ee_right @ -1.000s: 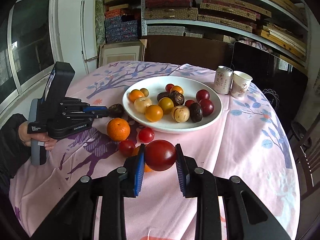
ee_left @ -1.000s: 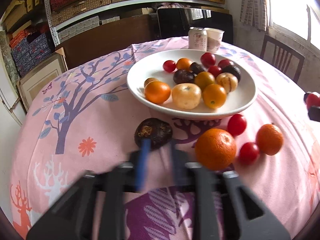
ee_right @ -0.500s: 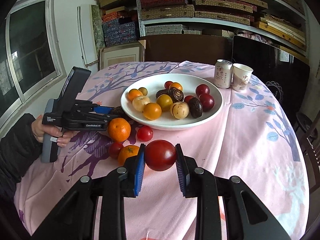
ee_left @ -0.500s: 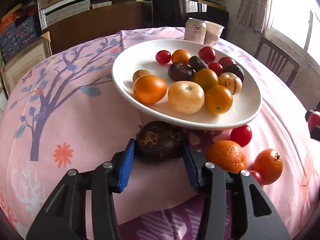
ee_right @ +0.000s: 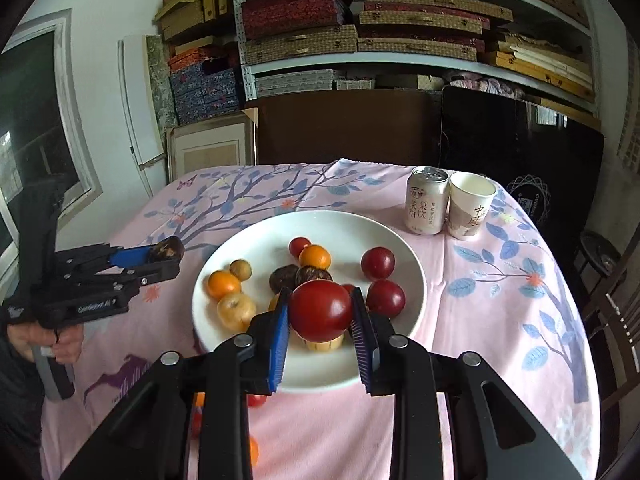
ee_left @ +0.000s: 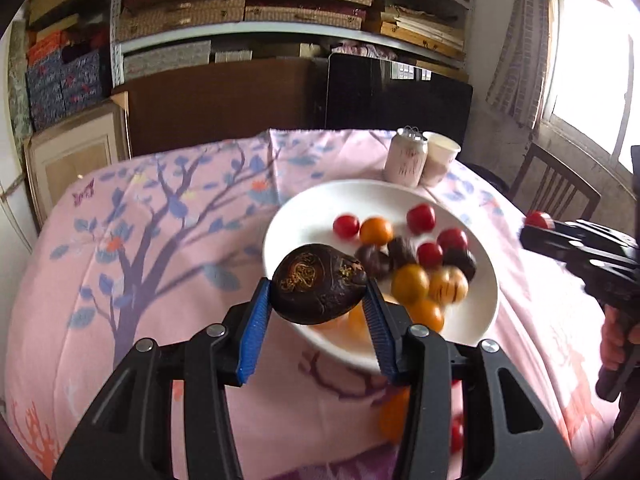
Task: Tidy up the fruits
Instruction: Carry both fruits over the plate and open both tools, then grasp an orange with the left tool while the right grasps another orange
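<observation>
Half a second ago the left gripper (ee_left: pixel 317 312) had its blue pads around the dark wrinkled fruit (ee_left: pixel 318 284) on the cloth; now it holds that fruit clamped in the air beside the white plate's (ee_left: pixel 400 196) near-left rim. The right gripper (ee_right: pixel 320 330), still pinching the big red tomato (ee_right: pixel 320 310), now sits over the plate's front edge instead of short of it. A drink can (ee_right: pixel 426 206) and paper cup (ee_right: pixel 468 210) stand touching behind the plate on the pink tablecloth (ee_right: pixel 480 280). The loose oranges (ee_left: pixel 394 416) and small tomatoes below the plate are blurred and mostly hidden behind the gripper bodies.
</observation>
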A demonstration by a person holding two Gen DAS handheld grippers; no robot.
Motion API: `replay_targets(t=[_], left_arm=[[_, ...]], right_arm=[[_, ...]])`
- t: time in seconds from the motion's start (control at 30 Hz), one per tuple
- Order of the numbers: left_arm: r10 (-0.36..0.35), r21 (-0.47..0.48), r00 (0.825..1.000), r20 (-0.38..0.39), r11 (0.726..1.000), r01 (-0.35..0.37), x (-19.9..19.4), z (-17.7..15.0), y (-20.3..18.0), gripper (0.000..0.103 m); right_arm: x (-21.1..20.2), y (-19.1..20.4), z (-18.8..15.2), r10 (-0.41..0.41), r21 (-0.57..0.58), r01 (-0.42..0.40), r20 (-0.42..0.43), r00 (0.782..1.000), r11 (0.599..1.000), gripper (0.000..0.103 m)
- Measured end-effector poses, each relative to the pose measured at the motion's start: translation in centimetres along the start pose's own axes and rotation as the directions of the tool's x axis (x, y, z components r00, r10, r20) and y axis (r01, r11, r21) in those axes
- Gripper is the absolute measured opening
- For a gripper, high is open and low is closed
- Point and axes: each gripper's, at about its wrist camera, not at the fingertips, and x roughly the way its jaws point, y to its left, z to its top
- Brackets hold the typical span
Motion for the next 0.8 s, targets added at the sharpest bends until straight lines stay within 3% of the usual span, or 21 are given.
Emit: replay_targets(t=[0.23,0.33,0.37,0.4,0.43,0.5,0.63,0.8], left_arm=[[0.002,-0.015,0.999,-0.039,1.000,-0.002,5.8,2.9,-1.7,0.045],[0.044,-0.048,0.998,-0.042,0.998,-0.046,7.4,2.7,-1.2,0.046],[0.061,-0.068,0.997,-0.042,0.996,-0.064,7.5,2.5,-0.8,0.057],[0.067,-0.079,0.997,-0.039,0.994,-0.069,7.4,2.4,-0.6,0.084],[0.074,-0.102,0.997,-0.022,0.992,-0.076,6.8,2.1,-0.1,0.096],[0.090,-0.118,0.996,0.007,0.989,-0.089,5.0,1.4,0.6,0.098],[0.113,-0.023,0.994,0.000,0.993,-0.113,0.5,-1.6,0.6,0.098],[0.083,0.099,0.994,-0.065,0.992,-0.077,-1.8,-5.8,-1.3,0.099]], right_arm=[[7.7,-0.4,3.4,-0.050,0.039,0.052,-0.072,0.996,0.998,0.029],[9.6,-0.5,3.5,-0.011,0.030,0.014,-0.125,0.992,0.999,0.031],[9.8,-0.6,3.3,-0.011,0.017,0.013,-0.139,0.990,1.000,0.039],[9.8,-0.8,3.2,-0.038,0.003,0.039,-0.136,0.990,0.999,0.080],[9.2,-1.1,2.9,-0.077,-0.006,0.077,-0.111,0.991,0.997,0.100],[7.5,-2.1,2.1,-0.072,-0.018,0.070,-0.088,0.994,0.997,0.099],[2.4,-3.2,-1.2,-0.029,0.006,0.030,-0.102,0.994,1.000,0.099],[-1.9,-0.1,-7.9,0.052,-0.049,-0.059,-0.134,0.990,0.997,0.099]])
